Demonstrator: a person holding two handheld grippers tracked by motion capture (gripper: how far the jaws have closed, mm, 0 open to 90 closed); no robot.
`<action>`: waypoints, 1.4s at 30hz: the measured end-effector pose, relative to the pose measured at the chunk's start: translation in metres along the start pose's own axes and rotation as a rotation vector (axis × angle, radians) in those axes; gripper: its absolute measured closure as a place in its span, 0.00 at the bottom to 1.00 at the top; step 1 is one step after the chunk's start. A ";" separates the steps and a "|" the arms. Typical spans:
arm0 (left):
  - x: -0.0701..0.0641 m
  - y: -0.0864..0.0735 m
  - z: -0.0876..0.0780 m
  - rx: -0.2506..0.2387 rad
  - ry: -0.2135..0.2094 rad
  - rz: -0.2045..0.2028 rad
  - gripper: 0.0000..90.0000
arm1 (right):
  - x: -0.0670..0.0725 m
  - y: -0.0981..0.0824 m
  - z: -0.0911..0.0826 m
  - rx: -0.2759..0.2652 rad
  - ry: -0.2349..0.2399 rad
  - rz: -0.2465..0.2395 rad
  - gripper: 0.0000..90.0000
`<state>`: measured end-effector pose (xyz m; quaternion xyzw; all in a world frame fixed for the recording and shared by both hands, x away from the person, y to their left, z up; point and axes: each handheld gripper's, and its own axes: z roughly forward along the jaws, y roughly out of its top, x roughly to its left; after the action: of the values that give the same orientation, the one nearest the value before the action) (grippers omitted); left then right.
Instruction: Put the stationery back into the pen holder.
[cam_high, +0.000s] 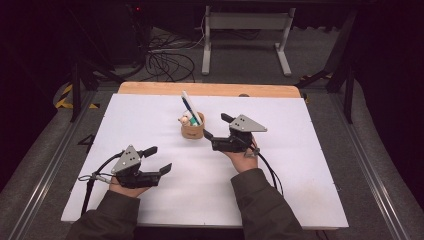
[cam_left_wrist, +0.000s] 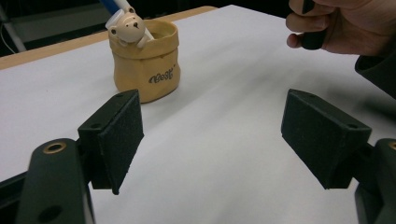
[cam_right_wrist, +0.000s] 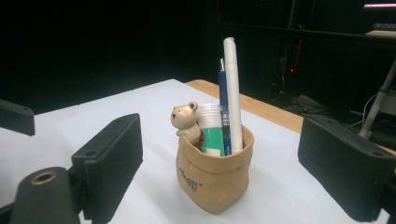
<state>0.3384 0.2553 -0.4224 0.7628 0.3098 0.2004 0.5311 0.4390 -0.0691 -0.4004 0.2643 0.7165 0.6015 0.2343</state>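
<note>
On white table (cam_high: 165, 200), both grippers spread wide, gripping nothing: left gripper (cam_high: 161, 159) low near front edge, right gripper (cam_high: 214, 126) just beside tan pen holder (cam_high: 192, 131). Inside: white pen (cam_right_wrist: 233, 93), blue pen (cam_right_wrist: 224, 100), glue stick (cam_right_wrist: 210, 128), bear figure (cam_right_wrist: 185, 119).

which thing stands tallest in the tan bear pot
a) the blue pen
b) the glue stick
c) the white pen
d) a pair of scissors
c: in the right gripper view the white pen tops the blue pen and the glue stick in the pot.
</note>
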 end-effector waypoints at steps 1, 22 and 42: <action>0.000 0.000 0.000 -0.002 0.002 0.001 0.24 | 0.001 0.000 -0.002 0.000 0.001 0.004 0.16; 0.003 0.001 -0.006 -0.017 0.009 0.010 0.21 | 0.001 -0.013 -0.047 -0.016 -0.005 0.025 0.11; 0.006 0.001 -0.012 -0.033 0.014 0.008 0.21 | -0.001 -0.022 -0.076 -0.005 -0.020 0.033 0.07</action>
<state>0.3355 0.2669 -0.4175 0.7537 0.3070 0.2129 0.5407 0.3885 -0.1287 -0.4095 0.2815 0.7082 0.6044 0.2322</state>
